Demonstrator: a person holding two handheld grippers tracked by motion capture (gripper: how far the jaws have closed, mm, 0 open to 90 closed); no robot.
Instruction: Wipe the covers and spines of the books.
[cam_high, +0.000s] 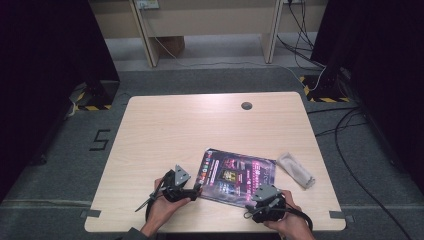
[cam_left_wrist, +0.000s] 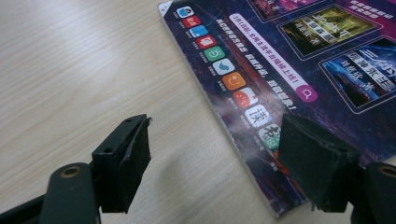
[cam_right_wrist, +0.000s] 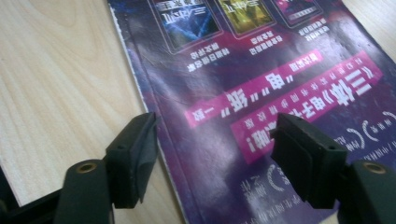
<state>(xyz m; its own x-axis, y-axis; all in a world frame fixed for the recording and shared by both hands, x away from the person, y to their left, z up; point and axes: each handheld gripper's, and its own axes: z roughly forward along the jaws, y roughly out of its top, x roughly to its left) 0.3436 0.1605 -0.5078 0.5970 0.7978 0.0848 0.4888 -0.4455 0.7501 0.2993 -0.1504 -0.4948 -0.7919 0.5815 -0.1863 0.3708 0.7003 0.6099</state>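
A glossy magazine (cam_high: 237, 175) with a dark purple cover lies flat on the wooden table (cam_high: 190, 125), near the front edge. My left gripper (cam_high: 197, 190) sits at its left edge, open. In the left gripper view the magazine's edge (cam_left_wrist: 219, 116) runs between the jaws (cam_left_wrist: 215, 149): one jaw is over bare wood, the other over the cover, and neither presses on it. My right gripper (cam_high: 256, 199) is at the magazine's near side, also open. In the right gripper view its jaws (cam_right_wrist: 215, 149) straddle the cover's edge (cam_right_wrist: 261, 70) with nothing gripped.
A crumpled white cloth (cam_high: 296, 170) lies just right of the magazine. A round cable hole (cam_high: 246, 105) sits near the table's far edge. Cables (cam_high: 350, 150) run over the grey floor at the right, and dark screens stand at both sides.
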